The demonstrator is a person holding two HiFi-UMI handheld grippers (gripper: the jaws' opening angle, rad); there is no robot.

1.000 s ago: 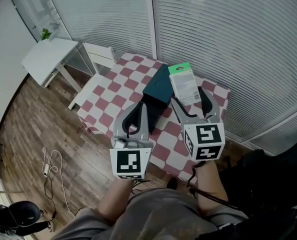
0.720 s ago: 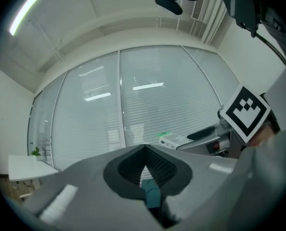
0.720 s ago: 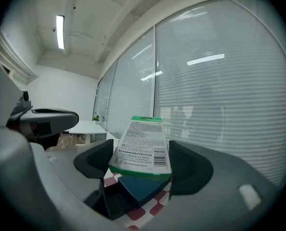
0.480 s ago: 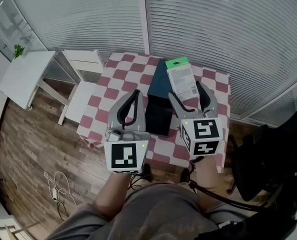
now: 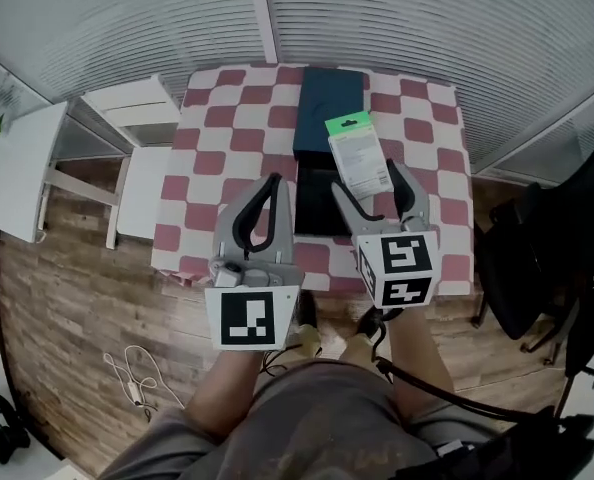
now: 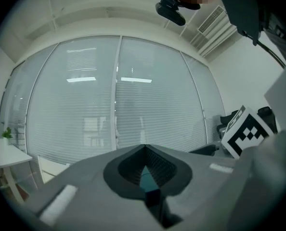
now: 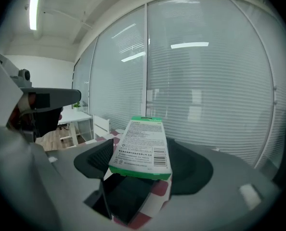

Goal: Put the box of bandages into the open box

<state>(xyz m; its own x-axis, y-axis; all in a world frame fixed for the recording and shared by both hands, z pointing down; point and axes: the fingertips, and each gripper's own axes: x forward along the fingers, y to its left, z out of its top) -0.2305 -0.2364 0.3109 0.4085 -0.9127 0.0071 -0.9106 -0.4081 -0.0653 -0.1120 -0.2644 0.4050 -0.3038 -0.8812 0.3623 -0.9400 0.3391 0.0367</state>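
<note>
checked-cloth table [image 5: 217,138] | lying on it: dark open box [image 5: 327,118]

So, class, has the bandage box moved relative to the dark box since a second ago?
Yes. Held in the right gripper, the bandage box has shifted from beside the lid toward the open box.

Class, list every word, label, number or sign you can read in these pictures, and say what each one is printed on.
On the box of bandages: lines of small print and a barcode on its white face, too small and blurred to read.
On the left marker cube and the right marker cube: black-and-white square patterns only, no words.
Nothing else bears readable text.
</note>
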